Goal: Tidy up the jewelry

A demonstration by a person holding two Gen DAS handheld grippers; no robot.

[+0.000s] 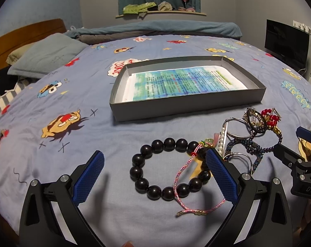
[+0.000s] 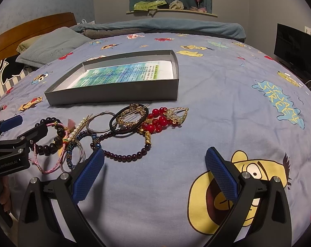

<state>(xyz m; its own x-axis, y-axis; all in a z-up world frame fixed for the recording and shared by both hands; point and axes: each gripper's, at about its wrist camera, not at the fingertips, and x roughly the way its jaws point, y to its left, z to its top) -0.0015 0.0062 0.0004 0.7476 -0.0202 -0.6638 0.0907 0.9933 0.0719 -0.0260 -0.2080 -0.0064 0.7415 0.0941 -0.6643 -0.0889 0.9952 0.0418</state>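
Note:
A bracelet of large dark round beads (image 1: 143,183) lies on the bedspread between the open fingers of my left gripper (image 1: 154,158). A pink braided cord bracelet (image 1: 181,169) lies across its right side. A pile of other jewelry (image 2: 135,121) lies to the right: red beads (image 2: 157,121), a purple bead strand (image 2: 126,156), silver bangles (image 1: 237,130), a black and gold hair clip (image 2: 130,116). My right gripper (image 2: 154,158) is open and empty, over bare bedspread right of the pile. It also shows in the left wrist view (image 1: 287,144).
A shallow grey box (image 1: 188,103) with a printed sheet inside lies beyond the jewelry, mid-bed. Pillows (image 1: 50,55) and a wooden headboard are at the far left. Folded blankets (image 1: 155,27) line the far edge. A dark monitor (image 1: 286,43) stands at the right.

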